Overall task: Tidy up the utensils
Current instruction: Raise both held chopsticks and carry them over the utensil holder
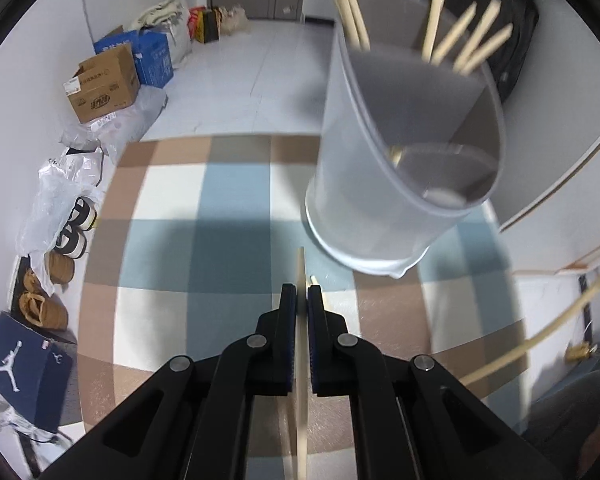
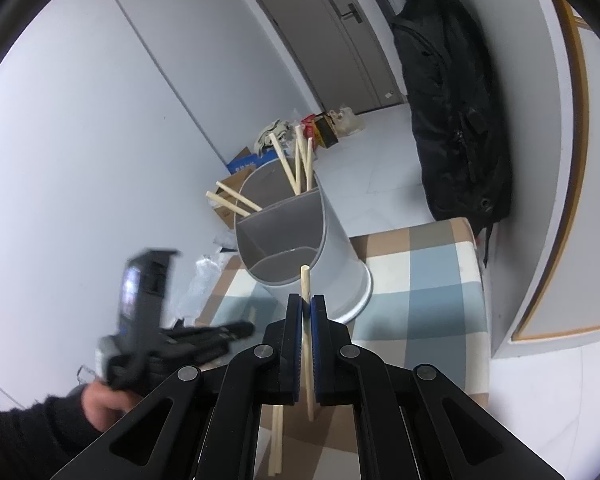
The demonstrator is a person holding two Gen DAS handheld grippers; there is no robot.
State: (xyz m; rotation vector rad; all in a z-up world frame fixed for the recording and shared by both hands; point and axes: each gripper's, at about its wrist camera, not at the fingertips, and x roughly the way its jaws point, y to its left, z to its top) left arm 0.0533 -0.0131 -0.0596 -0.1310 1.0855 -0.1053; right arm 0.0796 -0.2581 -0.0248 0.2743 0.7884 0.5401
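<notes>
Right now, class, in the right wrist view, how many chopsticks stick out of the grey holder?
5: two lean left, three stand together at the back. More may be hidden inside the holder.

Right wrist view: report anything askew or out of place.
Loose pale wooden chopsticks lie flat on the checked blue, brown and white tablecloth below the right gripper, not in the grey divided plastic utensil holder.

Checked tablecloth [image 1: 168, 200] in blue, white and brown covers the table. Floor by the wall is kind of a mess: a brown cardboard box [image 1: 102, 86] beside a blue box [image 1: 154, 56], crumpled plastic bags [image 1: 60, 188], a few shoes [image 1: 74, 226], plus a navy shoebox [image 1: 24, 380]. Grey door [image 2: 324, 36] at the back, black backpack [image 2: 456, 112] hanging near it.
</notes>
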